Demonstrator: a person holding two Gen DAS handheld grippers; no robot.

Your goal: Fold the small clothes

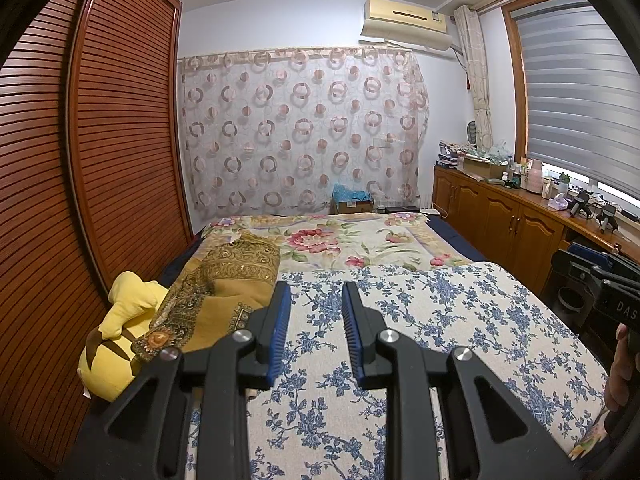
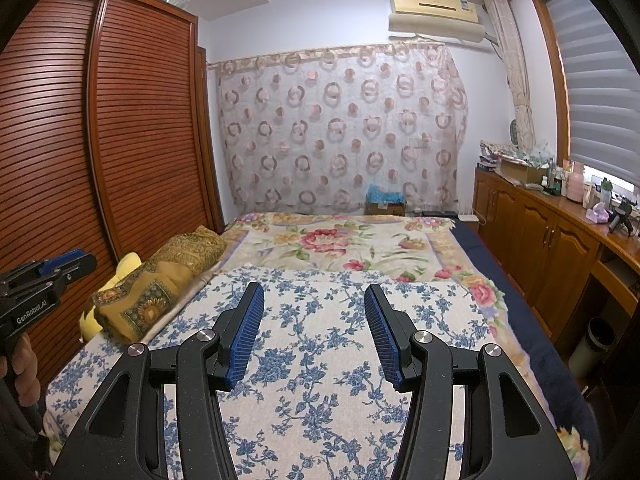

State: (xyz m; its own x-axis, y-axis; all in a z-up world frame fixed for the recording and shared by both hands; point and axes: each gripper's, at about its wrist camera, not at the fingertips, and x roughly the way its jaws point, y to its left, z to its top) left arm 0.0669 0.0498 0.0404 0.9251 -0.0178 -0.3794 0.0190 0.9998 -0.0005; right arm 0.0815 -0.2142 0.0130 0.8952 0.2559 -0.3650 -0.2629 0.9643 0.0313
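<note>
My left gripper (image 1: 316,292) is open and empty, held above a white cloth with blue flowers (image 1: 420,320) spread on the bed. My right gripper (image 2: 314,294) is open wider, also empty, above the same cloth (image 2: 320,352). The right gripper shows at the right edge of the left wrist view (image 1: 592,268). The left gripper shows at the left edge of the right wrist view (image 2: 60,264). No small garment is visible on the cloth.
A mustard patterned pillow (image 1: 224,280) and a yellow plush toy (image 1: 120,328) lie at the bed's left side, by the slatted wooden wardrobe (image 1: 100,140). A pink-flowered blanket (image 1: 340,240) covers the far bed. Wooden cabinets (image 2: 552,248) with clutter run along the right.
</note>
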